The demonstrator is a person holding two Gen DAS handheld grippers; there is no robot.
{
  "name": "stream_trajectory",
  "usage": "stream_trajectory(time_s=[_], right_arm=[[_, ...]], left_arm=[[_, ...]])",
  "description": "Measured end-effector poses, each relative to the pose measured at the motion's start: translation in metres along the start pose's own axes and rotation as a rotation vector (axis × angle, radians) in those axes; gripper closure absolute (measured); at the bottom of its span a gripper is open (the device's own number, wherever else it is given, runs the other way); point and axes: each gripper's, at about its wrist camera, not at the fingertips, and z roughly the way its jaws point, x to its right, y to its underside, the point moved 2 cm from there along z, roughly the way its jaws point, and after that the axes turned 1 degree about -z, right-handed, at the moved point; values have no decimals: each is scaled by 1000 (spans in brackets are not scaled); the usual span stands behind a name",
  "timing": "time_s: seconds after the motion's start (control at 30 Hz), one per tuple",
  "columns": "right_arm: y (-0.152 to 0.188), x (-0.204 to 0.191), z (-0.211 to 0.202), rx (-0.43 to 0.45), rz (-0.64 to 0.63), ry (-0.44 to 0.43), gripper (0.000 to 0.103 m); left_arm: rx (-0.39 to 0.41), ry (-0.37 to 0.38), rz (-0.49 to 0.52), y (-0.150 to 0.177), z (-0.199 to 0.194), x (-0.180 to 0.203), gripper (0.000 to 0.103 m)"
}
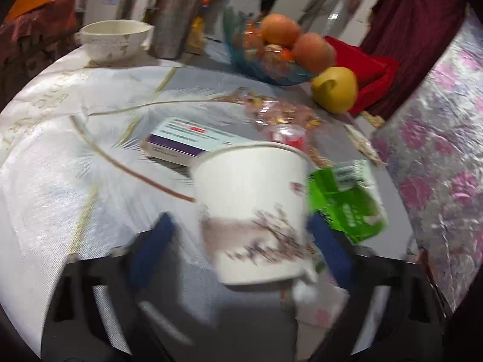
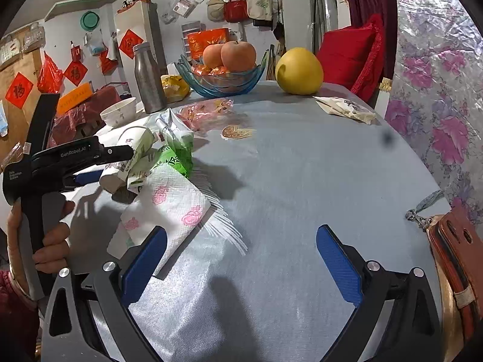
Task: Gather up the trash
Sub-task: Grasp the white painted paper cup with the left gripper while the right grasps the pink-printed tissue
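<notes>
Spreading across both views, the counter (image 2: 302, 181) under its pale cloth is the largest thing, and its widest bare stretch lies to the right of the paper cup (image 1: 253, 211), running out to the rounded far edge. Against that far edge stand the blue glass fruit bowl (image 2: 223, 83) and the yellow pomelo (image 2: 299, 71), both well behind the cup. A brown wallet (image 2: 459, 259) sits at the counter's right rim, well apart from the cup.

Nearer, the trash crowds together: a floral paper napkin (image 2: 172, 211) lies just beside and below the cup, a green wrapper (image 1: 344, 202) touches the cup's right side, and a flat medicine box (image 1: 187, 141) rests just behind it.

The left claw (image 1: 241, 247) straddles the tilted cup; its right pad looks pressed to the wall, the left pad stands off with a gap, so it is not yet clamped. The picture is blurred there.

The right claw (image 2: 241, 265) hangs wide apart over bare cloth to the cup's right, holding nothing.
</notes>
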Motion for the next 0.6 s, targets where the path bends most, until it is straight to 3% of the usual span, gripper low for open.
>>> stream_trajectory(time_s=[0.13, 0.37, 0.5, 0.6], right_arm=[[1, 0, -1, 0, 11, -14, 6], [1, 0, -2, 3, 10, -31, 6], [1, -13, -5, 22, -56, -32, 6], [0, -38, -3, 15, -156, -16, 6]], left_arm=[[-1, 15, 42, 2, -2, 8, 31], [51, 12, 3, 0, -15, -1, 32], [97, -7, -53, 3, -30, -14, 32], [80, -6, -93, 3, -28, -21, 32]])
